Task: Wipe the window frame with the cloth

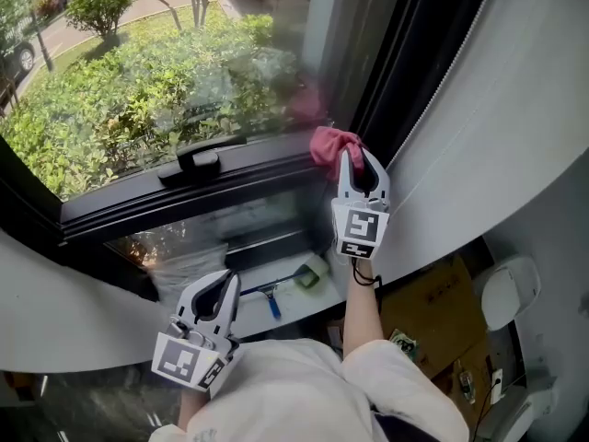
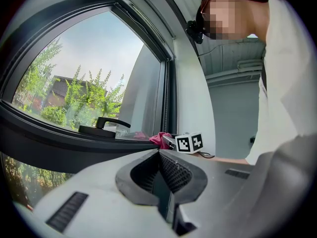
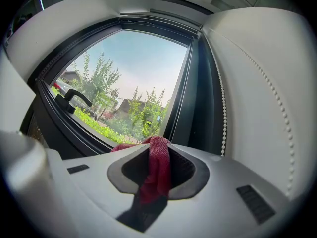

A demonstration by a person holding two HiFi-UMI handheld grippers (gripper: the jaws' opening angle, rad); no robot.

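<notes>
My right gripper (image 1: 352, 152) is shut on a red cloth (image 1: 329, 145) and holds it against the dark window frame (image 1: 184, 196) near its right end, where the horizontal bar meets the upright. In the right gripper view the cloth (image 3: 158, 165) hangs between the closed jaws, with the frame's upright (image 3: 183, 100) just ahead. My left gripper (image 1: 219, 289) is held low, close to my body and away from the frame, its jaws together with nothing in them. From the left gripper view I see the cloth (image 2: 159, 139) and the right gripper's marker cube (image 2: 190, 143) on the frame.
A black window handle (image 1: 201, 161) sits on the frame left of the cloth. A white roller blind with a bead chain (image 3: 225, 103) hangs at the right. Below the frame lie a squeegee (image 1: 276, 295) and a cardboard box (image 1: 433, 307).
</notes>
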